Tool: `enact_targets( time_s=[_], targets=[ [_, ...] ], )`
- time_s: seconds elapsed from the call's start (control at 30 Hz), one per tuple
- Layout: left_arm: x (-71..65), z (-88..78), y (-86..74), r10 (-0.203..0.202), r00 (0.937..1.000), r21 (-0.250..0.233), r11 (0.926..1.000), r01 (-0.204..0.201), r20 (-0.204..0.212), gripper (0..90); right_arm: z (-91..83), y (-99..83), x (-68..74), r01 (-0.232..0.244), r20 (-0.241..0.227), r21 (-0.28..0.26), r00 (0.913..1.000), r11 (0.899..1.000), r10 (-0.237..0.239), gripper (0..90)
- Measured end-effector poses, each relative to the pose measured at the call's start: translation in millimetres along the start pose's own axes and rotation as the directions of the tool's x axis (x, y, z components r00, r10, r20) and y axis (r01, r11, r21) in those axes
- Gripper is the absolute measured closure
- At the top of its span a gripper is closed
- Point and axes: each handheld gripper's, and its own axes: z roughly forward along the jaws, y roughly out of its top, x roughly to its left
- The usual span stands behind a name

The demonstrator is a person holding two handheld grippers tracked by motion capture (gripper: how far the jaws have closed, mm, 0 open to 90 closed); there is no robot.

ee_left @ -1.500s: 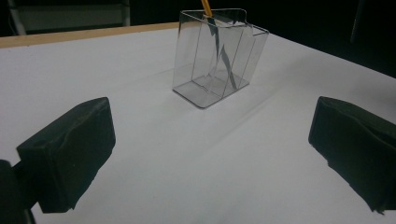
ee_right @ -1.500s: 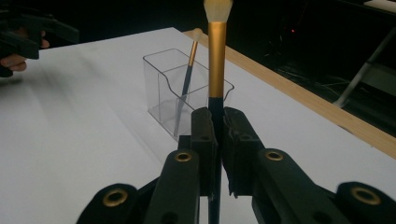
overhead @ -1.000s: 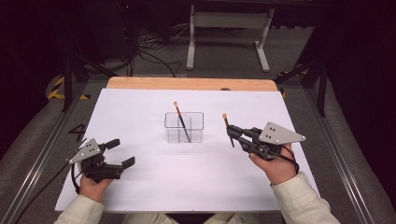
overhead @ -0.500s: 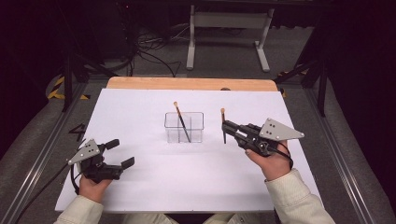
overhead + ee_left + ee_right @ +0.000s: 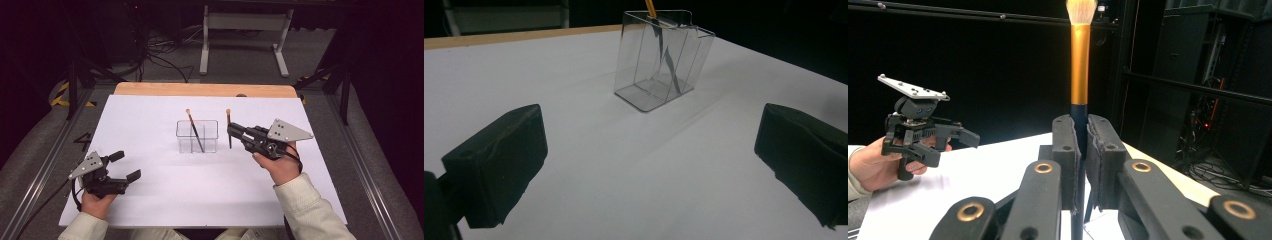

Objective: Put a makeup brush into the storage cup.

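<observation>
1. High view: one brush [image 5: 195, 132] already stands tilted in the clear holder [image 5: 197, 136] at the middle of the white bench [image 5: 210, 200]. A second brush [image 5: 228, 127] is upright, clenched in the right gripper [image 5: 231, 131] just beside the holder's right wall, not yet over it. The job looks about half done: one brush in, and this one is still to be carried over the rim and let go. The left gripper [image 5: 122, 166] rests near the bench's front left edge, jaws spread and grasping nothing.

2. Left gripper view: the two black jaws stand wide apart over bare white bench; the holder [image 5: 663, 60] sits ahead with the dark brush handle [image 5: 668, 60] leaning inside.

3. Right gripper view: the jaws are clenched on the brush's [image 5: 1079, 65] dark handle, gold ferrule and pale bristles rising above; the left gripper [image 5: 928, 134] shows farther off.

4. Writing: no brand, label or lettering can be read on the brushes, holder or grippers.
</observation>
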Motion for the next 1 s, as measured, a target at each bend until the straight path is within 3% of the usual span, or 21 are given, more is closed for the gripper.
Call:
enact_targets(
  time_s=[0.53,1.0],
  targets=[
    [0.4,-0.5,-0.2,-0.002,1.0000,-0.009,1.0000,0.002,0.002,1.2,34.1,5.7,-7.1,-0.013,-0.011,-0.023,0.9999,1.000,0.012,83.3],
    [0.3,1.4,0.6,0.002,1.0000,-0.006,1.0000,-0.002,0.008,1.2,49.3,7.7,-12.0,-0.030,0.011,-0.055,0.9995,0.998,0.030,83.3]
  ],
)
